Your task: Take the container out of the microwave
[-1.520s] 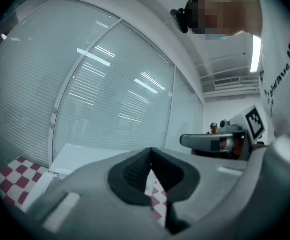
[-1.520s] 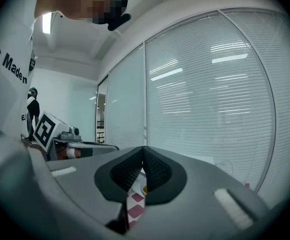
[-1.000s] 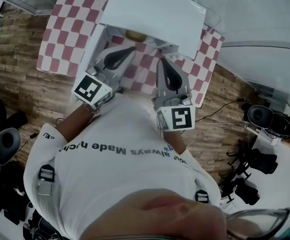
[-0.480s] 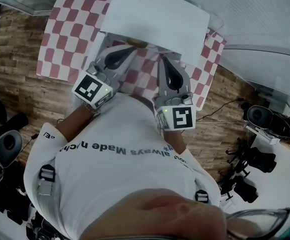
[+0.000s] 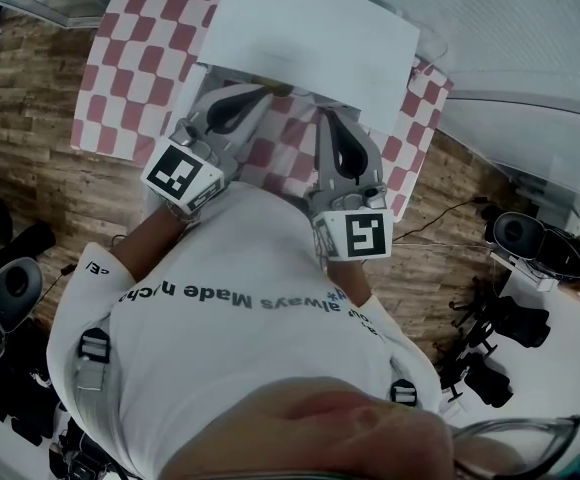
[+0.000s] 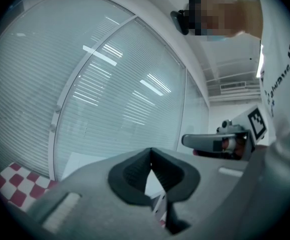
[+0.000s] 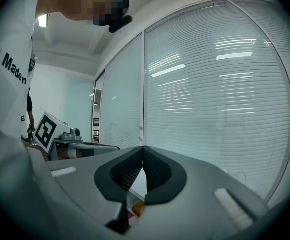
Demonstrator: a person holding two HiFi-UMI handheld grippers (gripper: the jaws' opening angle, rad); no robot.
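- Microwave (image 5: 310, 33): white casing, seen from above in the head view, set at the far side of the table (image 5: 120, 78); a red-and-white checked cloth (image 5: 135, 28) is spread under it.
- Container (image 5: 278, 90): only a small yellowish sliver is made out at the microwave's front edge, between the tips of the two grippers. In the right gripper view a yellow-orange patch (image 7: 137, 209) is glimpsed below the jaws. Its shape cannot be told, and no jaw is seen touching it.
- Left hand-held gripper (image 5: 255, 96): held level and pointed at the left part of the microwave front. In the left gripper view (image 6: 151, 151) the jaws are seen pressed together at their tips, with nothing clamped between them. Its marker cube (image 5: 182, 176) is turned up towards the head camera.
- Right hand-held gripper (image 5: 326, 120): held beside the left one, apart from it, and pointed at the right part of the microwave front. In the right gripper view (image 7: 143, 149) the jaws are seen closed on each other, with nothing held. Its marker cube (image 5: 363, 235) is carried at the rear.
- Person: a white printed shirt (image 5: 230, 308) is seen, close to the table edge.
- Floor (image 5: 30, 138): wood-patterned planks.
- Glass wall (image 7: 225, 84): fitted with horizontal blinds, seen behind the jaws in both gripper views.
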